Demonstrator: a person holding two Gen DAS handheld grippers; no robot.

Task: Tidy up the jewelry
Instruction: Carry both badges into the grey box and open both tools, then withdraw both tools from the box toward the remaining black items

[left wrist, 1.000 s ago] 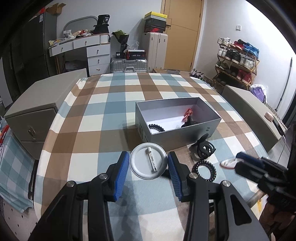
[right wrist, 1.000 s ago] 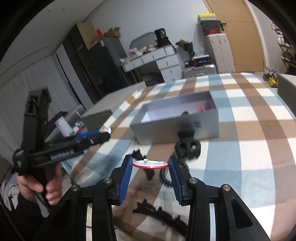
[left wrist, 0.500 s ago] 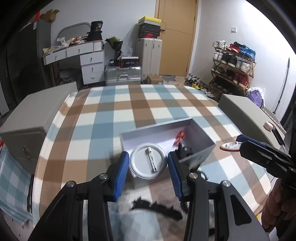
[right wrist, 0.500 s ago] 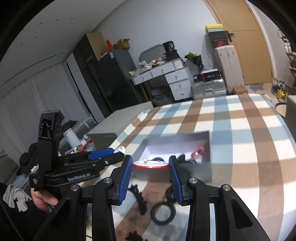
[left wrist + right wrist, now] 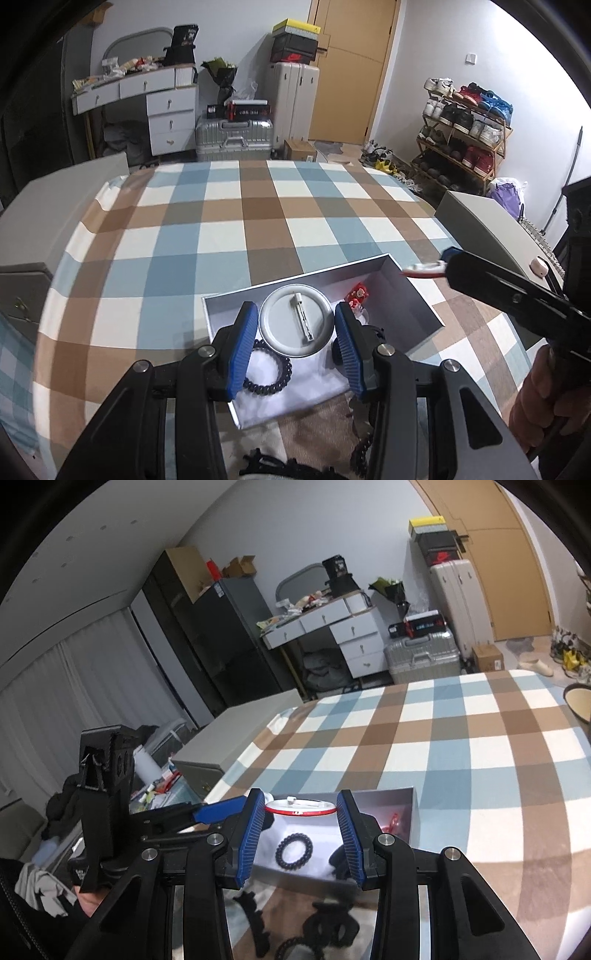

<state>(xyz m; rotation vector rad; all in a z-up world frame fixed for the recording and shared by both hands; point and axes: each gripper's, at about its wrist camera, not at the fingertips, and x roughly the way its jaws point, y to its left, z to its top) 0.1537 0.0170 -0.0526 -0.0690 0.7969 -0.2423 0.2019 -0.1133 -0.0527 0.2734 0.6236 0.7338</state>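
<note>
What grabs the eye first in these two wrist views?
Each gripper clamps a round pin badge: the left gripper shows its badge's silver back over the open grey box, while the right gripper holds a red-rimmed badge edge-on. Inside the box lies a black spiral hair tie, on a bold blue-and-brown checked tablecloth.

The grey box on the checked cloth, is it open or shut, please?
Open: the grey box has no lid, and a black coil hair tie lies visible inside.

Left gripper (image 5: 296, 324) clasping silver pin badge (image 5: 295, 325) over grey box (image 5: 417, 295), checked tablecloth (image 5: 258, 214)
</note>
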